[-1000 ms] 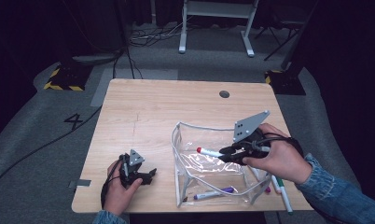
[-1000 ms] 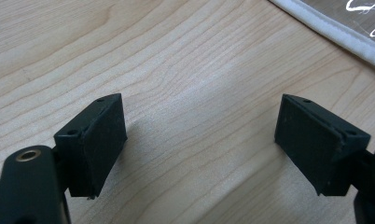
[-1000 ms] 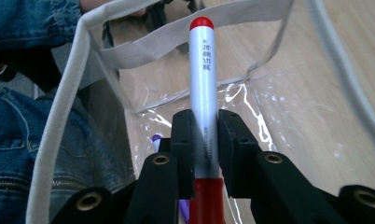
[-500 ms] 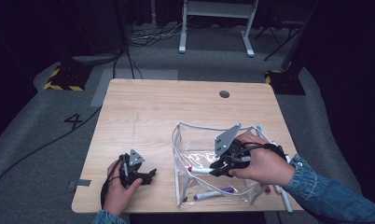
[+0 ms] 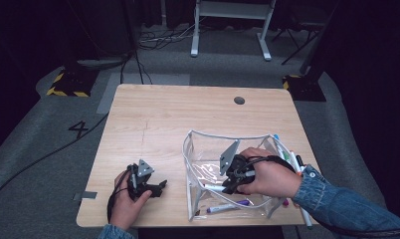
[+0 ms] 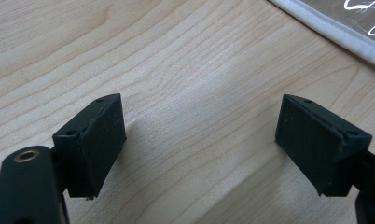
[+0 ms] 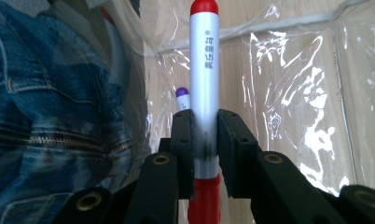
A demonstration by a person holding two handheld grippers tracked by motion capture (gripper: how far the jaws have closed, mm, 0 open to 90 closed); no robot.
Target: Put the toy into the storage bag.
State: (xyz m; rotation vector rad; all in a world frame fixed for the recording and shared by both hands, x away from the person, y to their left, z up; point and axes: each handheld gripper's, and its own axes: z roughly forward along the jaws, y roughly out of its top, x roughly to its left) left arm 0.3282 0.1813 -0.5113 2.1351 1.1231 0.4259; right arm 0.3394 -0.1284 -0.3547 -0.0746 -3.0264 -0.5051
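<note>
Placing a red marker (image 7: 204, 84) into the clear pouch (image 5: 198, 149): the right gripper (image 7: 205, 140) is clamped on the marker's barrel, with the red cap ahead of the jaws and the red tail behind them. In the high view this gripper (image 5: 227, 185) sits inside the pouch's open mouth, low over its floor, the marker (image 5: 211, 187) projecting toward the pouch's left wall. A purple marker (image 5: 228, 205) already lies in the pouch, just nearer the table's (image 5: 163, 114) front edge. For a clean release, the marker is best brought level with the pouch floor and beside the purple one, not across it, before the jaws part; a drop from height could let it roll out of the mouth. More markers (image 5: 287, 154) wait outside the pouch's right wall. The left gripper (image 5: 158, 186) rests on the table, jaws apart and empty, well clear of the pouch.
</note>
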